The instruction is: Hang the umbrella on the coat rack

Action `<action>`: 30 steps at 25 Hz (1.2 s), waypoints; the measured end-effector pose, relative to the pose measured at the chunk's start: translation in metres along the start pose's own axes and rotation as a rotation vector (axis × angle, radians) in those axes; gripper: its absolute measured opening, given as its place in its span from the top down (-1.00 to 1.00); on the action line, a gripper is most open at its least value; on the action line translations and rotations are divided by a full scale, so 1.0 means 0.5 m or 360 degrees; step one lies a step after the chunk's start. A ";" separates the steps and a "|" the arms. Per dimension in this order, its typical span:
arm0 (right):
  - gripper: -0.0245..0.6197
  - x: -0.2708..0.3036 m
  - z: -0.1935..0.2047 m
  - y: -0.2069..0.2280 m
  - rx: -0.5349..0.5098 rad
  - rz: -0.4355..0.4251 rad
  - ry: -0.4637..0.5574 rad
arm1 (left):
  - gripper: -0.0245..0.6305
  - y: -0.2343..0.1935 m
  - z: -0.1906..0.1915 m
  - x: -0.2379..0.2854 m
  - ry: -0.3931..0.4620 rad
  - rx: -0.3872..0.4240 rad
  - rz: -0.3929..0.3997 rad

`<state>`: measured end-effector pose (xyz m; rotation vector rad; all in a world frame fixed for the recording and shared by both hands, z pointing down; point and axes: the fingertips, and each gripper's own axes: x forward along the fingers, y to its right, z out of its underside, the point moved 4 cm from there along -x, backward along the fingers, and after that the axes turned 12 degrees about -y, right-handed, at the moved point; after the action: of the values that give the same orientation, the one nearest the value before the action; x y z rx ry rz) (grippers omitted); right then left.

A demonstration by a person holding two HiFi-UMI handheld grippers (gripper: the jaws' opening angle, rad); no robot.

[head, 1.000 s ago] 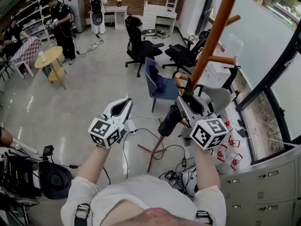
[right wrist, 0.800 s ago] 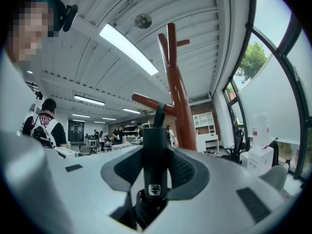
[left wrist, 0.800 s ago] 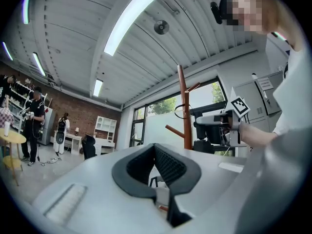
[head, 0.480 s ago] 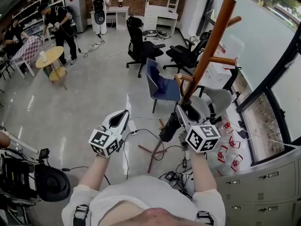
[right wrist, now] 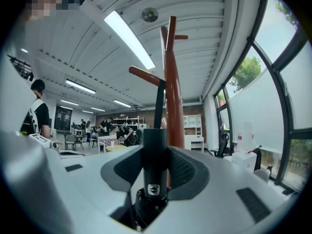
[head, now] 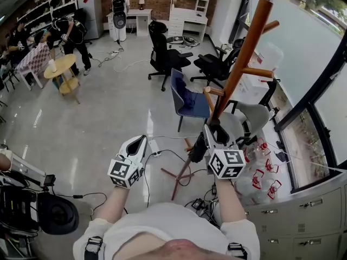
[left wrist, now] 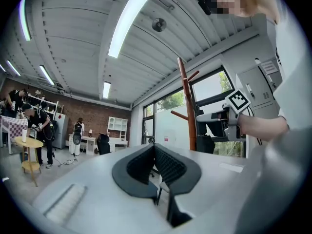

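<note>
A brown wooden coat rack [head: 238,64] with side pegs stands just ahead of me. My right gripper [head: 210,133] is close against its pole and is shut on the black folded umbrella [head: 197,148], which hangs down and to the left of the jaws. In the right gripper view the umbrella's handle [right wrist: 155,165] sits between the pads, and a thin black strap [right wrist: 159,101] runs up from it beside the pole [right wrist: 174,96], below a peg [right wrist: 144,75]. My left gripper [head: 141,141] is held out to the left, shut and empty [left wrist: 155,151].
A blue chair [head: 187,99] and black office chairs [head: 162,56] stand beyond the rack. Cables [head: 162,158] trail on the floor round the rack's feet. White cabinets [head: 303,210] and tall windows [head: 320,107] are on the right. People work at the far left near a round yellow table [head: 60,66].
Both grippers have sunk lower. The right one has come down along the pole with the umbrella still in it. The left one stays shut and empty.
</note>
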<state>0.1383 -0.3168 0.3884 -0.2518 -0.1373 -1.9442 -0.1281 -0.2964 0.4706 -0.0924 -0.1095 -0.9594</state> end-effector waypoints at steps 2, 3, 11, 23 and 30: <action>0.44 0.000 0.001 0.001 -0.0015 0.0042 0.0017 | 0.89 -0.003 0.011 -0.004 -0.0015 -0.0009 -0.0019; 0.44 -0.001 0.002 0.001 -0.0021 0.0057 0.0024 | 0.89 -0.003 0.015 -0.005 -0.0020 -0.0016 -0.0022; 0.44 -0.019 0.031 -0.009 -0.0079 0.0095 0.0051 | 0.89 0.001 0.021 -0.018 -0.0037 -0.0033 -0.0053; 0.44 -0.057 0.149 -0.045 -0.0027 0.0075 -0.0018 | 0.89 0.028 0.059 -0.036 -0.0015 -0.0096 -0.0069; 0.79 -0.074 0.188 -0.054 0.0010 0.0117 -0.0019 | 0.89 0.044 0.082 -0.044 -0.0024 -0.0165 -0.0111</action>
<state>0.1371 -0.2532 0.4715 -0.2610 -0.1403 -1.8690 -0.1246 -0.2607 0.5076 -0.1924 -0.0773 -1.0340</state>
